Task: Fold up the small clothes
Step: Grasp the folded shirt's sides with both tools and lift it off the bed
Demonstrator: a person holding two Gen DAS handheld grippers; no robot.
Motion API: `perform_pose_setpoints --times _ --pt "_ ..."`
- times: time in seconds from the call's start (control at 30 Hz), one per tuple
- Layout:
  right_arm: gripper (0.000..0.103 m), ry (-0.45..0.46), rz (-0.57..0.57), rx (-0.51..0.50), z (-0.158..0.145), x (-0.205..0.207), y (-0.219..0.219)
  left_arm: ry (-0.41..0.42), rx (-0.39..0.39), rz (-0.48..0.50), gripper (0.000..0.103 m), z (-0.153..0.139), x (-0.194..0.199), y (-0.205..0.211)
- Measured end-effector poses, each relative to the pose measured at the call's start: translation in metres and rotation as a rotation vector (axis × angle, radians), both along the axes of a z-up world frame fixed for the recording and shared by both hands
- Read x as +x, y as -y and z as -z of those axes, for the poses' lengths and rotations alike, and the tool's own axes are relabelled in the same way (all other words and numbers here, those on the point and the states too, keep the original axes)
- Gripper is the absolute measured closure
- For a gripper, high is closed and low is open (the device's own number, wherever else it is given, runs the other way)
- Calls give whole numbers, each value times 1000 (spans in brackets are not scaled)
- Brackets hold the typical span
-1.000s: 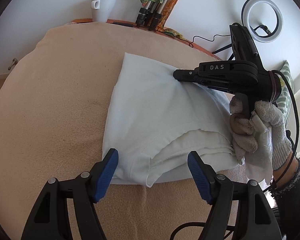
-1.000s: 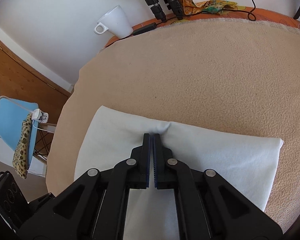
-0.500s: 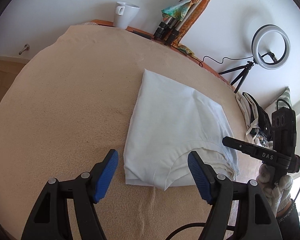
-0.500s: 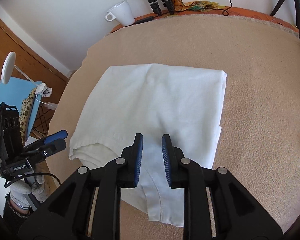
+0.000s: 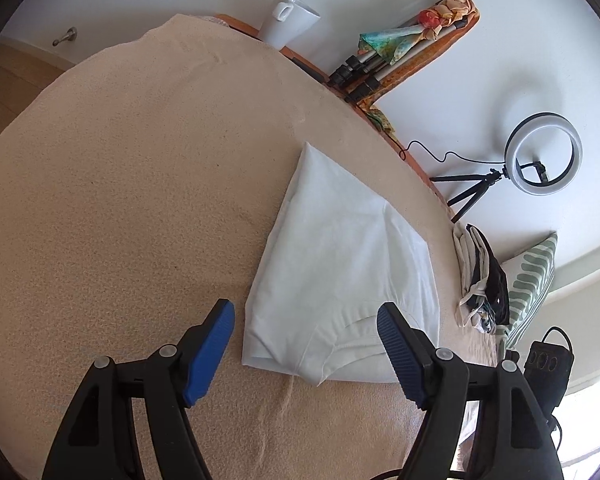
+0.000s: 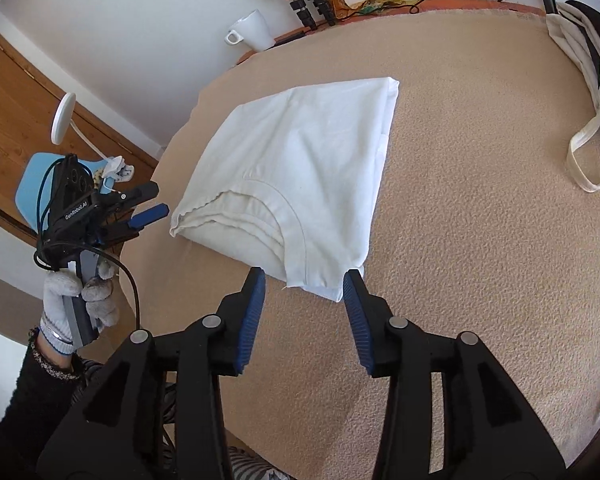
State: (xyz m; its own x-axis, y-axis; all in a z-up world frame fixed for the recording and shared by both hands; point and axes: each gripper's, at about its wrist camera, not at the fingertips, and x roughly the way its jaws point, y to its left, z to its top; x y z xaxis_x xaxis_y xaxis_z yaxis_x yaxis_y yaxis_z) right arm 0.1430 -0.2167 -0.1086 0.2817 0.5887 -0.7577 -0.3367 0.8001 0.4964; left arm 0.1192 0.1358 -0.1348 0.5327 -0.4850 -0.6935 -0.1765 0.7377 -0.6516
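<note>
A white T-shirt [image 5: 340, 276] lies folded into a flat rectangle on the beige blanket [image 5: 120, 200], collar end towards me. It also shows in the right wrist view [image 6: 300, 168]. My left gripper [image 5: 306, 344] is open and empty, hovering above the shirt's near edge. My right gripper [image 6: 305, 296] is open and empty, its tips just short of the shirt's near corner. The left gripper [image 6: 146, 210] also shows at the left of the right wrist view, held off the table edge.
A white mug [image 5: 286, 20] and folded tripods with a colourful cloth [image 5: 384, 56] stand at the far edge. A pile of clothes and a tote bag [image 5: 480, 276] lies at the right, beside a striped cushion [image 5: 528, 280]. A ring light [image 5: 544, 160] stands behind.
The right gripper was shut, pressing on the shirt; it has opened and pulled back off it. Both grippers have lifted and drawn away. The shirt lies still.
</note>
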Motion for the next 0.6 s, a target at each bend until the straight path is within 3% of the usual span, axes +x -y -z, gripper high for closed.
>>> perform_pose_setpoints --times 0.03,0.23,0.37,0.6 --pt "43 9 35 19 -1 1 7 -4 -8 -7 27 2 2 0" --pt "43 -53 185 157 16 28 39 -36 -26 -25 27 14 20 0" --pt "43 -105 222 216 32 45 41 -51 -48 -28 28 22 32 2" --pt "58 -152 256 281 56 63 34 -49 -63 -24 37 29 48 4"
